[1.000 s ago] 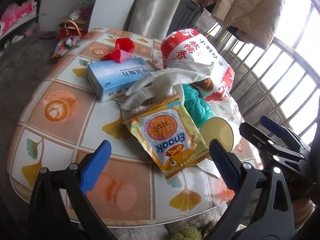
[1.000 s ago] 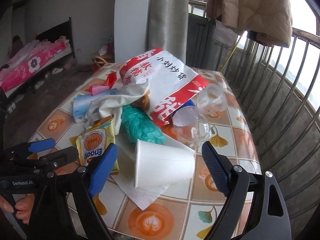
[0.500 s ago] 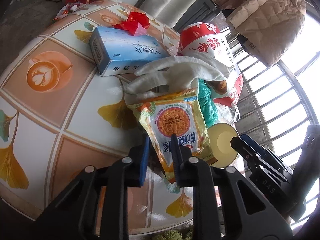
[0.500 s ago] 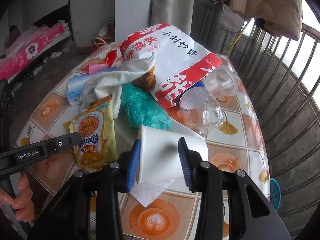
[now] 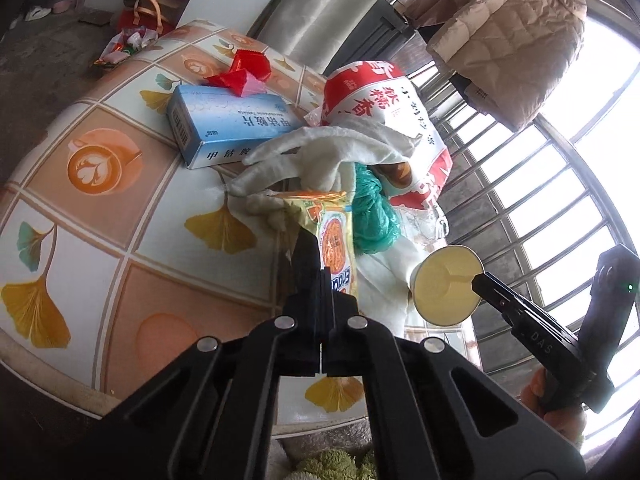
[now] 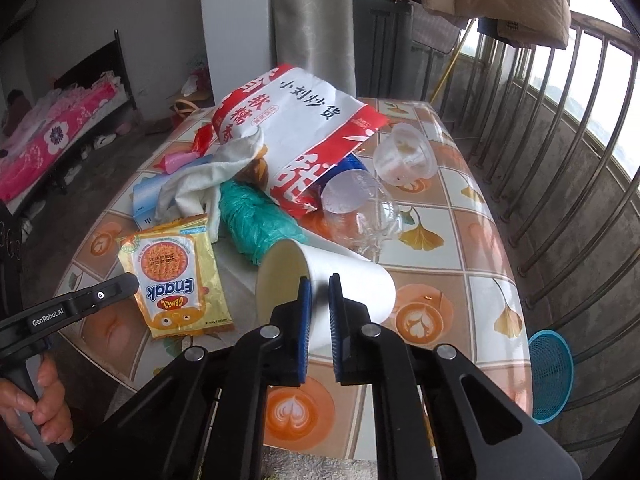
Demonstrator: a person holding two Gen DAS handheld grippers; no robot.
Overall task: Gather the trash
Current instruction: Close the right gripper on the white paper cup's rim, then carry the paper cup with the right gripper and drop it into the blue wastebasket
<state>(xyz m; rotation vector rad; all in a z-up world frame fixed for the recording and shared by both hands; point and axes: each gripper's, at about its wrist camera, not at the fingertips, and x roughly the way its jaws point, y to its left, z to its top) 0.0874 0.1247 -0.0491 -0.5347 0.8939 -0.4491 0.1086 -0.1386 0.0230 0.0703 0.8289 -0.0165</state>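
The left claw (image 5: 322,280) is gripping the near edge of the snack packet (image 5: 334,240), tilting it up off the bench (image 5: 100,216); the right claw (image 6: 319,312) is pinching the wall of the paper cup (image 6: 320,276), which is lying on its side. Both look light, so each probably wants a gentle squeeze and a straight lift clear of the glove (image 5: 328,152) and green bag (image 6: 256,224). The right view is showing a clear bottle (image 6: 360,208) and plastic cup (image 6: 404,154); the left view is showing a blue box (image 5: 232,124) fully.
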